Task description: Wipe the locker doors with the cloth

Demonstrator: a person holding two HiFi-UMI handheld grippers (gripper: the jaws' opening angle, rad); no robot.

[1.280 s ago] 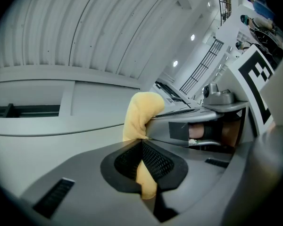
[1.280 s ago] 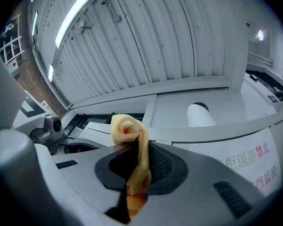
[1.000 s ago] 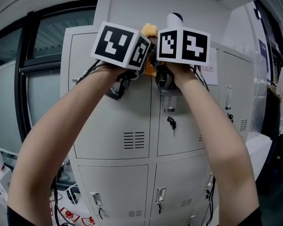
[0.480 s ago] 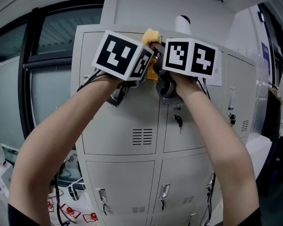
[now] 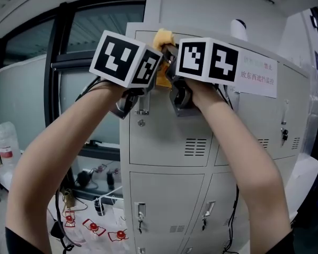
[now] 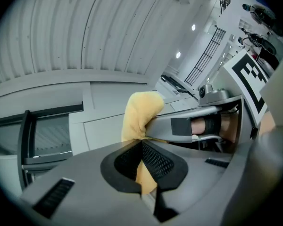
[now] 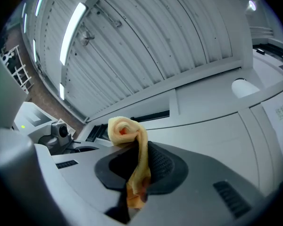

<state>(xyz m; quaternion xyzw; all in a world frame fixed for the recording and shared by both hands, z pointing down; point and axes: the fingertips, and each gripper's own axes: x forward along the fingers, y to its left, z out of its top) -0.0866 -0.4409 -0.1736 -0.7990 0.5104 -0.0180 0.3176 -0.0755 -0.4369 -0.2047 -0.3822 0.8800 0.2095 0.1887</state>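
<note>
Both grippers are raised side by side at the top of the locker (image 5: 164, 157), against its upper left door. The left gripper (image 6: 142, 171) has its jaws pressed together on a yellow cloth (image 6: 139, 112). The right gripper (image 7: 137, 171) is pinched tight on the same cloth, and a fold bulges above each pair of jaws. The cloth sits at the locker's top edge, above the left door's latch (image 5: 143, 110). A paper notice (image 5: 257, 78) hangs on the locker's upper right door.
</note>
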